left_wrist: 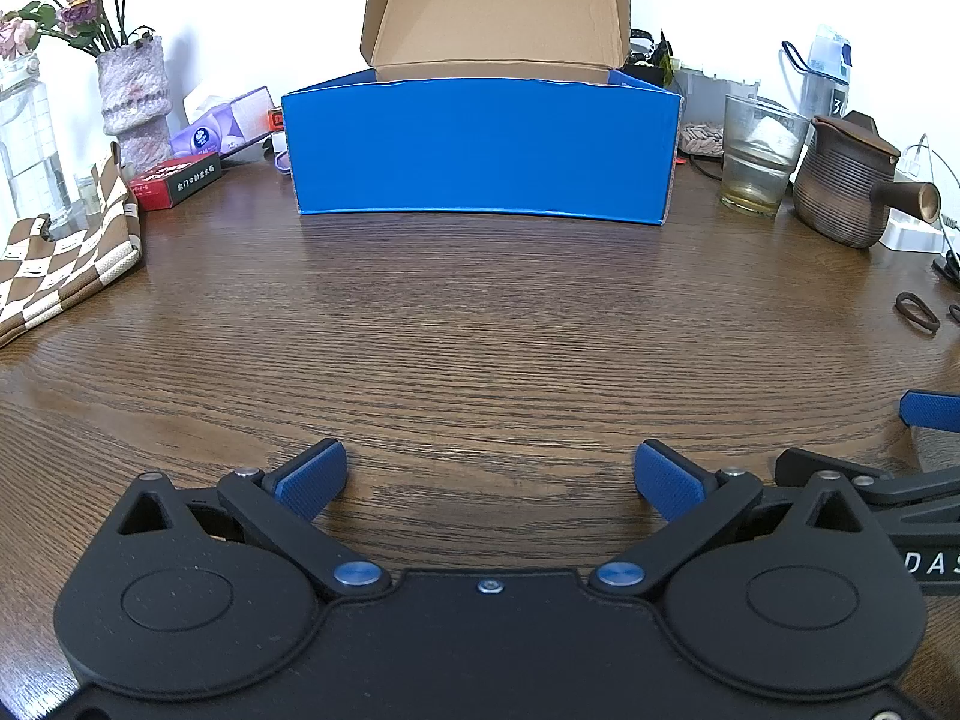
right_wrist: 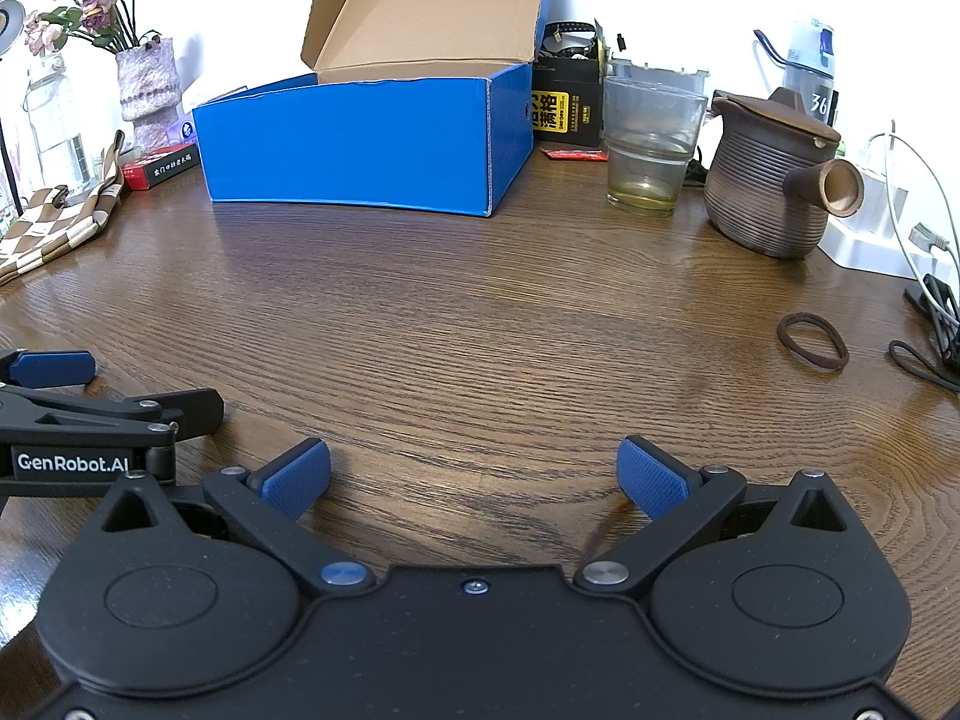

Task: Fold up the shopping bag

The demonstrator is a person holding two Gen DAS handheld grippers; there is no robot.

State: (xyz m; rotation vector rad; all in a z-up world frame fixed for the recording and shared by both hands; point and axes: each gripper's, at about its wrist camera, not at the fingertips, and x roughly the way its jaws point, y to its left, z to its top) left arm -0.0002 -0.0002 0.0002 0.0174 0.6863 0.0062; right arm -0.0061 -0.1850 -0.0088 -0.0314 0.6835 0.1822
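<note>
both jaws wide, empty, bag not yet touched

left gripper (left_wrist: pixel 489 477) and right gripper (right_wrist: pixel 474 474) hover side by side low over bare table (left_wrist: pixel 480 330). checkered bag (left_wrist: pixel 66 264) lies slumped at far left edge, beside the vase (left_wrist: pixel 135 99), well apart from both. looks like soft woven cloth, light and floppy, likely to sag and slide on wood; best pinched at a top corner or hem, handle (left_wrist: pixel 42 227) as second hold. blue box (left_wrist: pixel 480 150) stands behind.

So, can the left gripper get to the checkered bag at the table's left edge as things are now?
Probably yes. The left gripper has its jaws open and holds nothing, and only bare table lies between it and the checkered bag. The red box sits behind the bag, not in the path.
</note>
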